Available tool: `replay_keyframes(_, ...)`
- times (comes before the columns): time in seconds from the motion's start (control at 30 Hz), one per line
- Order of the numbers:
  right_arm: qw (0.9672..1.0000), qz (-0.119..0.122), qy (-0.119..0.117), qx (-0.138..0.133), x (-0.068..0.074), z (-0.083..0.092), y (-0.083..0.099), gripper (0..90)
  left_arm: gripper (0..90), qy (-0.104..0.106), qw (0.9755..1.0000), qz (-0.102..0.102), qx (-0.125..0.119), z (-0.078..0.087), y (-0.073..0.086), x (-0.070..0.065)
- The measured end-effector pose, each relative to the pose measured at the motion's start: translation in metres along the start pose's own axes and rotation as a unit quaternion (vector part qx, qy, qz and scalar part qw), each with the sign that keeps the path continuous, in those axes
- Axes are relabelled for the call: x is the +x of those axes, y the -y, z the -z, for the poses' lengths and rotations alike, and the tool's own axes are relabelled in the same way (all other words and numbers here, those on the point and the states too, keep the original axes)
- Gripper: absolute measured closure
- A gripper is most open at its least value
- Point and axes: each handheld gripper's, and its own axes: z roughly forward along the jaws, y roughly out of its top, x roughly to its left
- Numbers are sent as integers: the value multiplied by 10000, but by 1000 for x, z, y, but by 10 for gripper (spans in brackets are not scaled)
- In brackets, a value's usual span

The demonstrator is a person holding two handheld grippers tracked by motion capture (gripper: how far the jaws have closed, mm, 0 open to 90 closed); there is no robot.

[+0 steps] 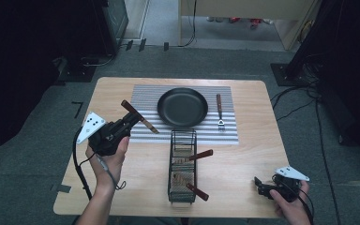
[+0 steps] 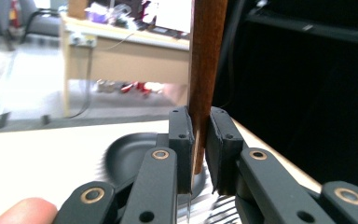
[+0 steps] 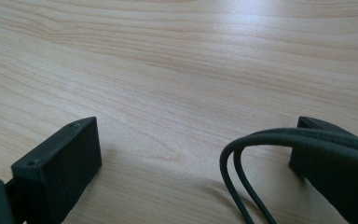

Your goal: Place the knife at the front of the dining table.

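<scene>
Jaws of the left gripper pinch a wooden handle, a closeness its own view alone gives. From above, that utensil hangs over the striped mat. Right gripper rests with jaws wide apart on the table, near the corner. Midway stands a wire basket holding utensils. Farther off lie a pan and fork.
</scene>
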Motion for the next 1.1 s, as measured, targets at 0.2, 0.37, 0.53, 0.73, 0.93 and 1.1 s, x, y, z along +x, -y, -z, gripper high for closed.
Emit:
replay_keyframes(0.2,10000,-6,-1,3,0,0,0,14,821,-372,9981,-140,463,-9,15,13)
replay_keyframes(0.37,10000,-1,-3,3,0,0,0,14,821,-669,9937,-128,887,-25,27,29)
replay_keyframes(0.53,10000,-7,-2,2,0,0,0,14,821,-914,9877,-186,1259,-44,35,42)
replay_keyframes(0.73,10000,-7,-2,2,0,0,0,14,821,-1035,9814,-209,1601,-67,35,52)
replay_keyframes(0.93,10000,-8,-4,2,0,0,0,14,820,-1105,9783,-154,1747,-88,30,61)
replay_keyframes(1.1,10000,-7,-5,0,0,0,0,14,815,-1195,9750,-36,1874,-114,29,73)
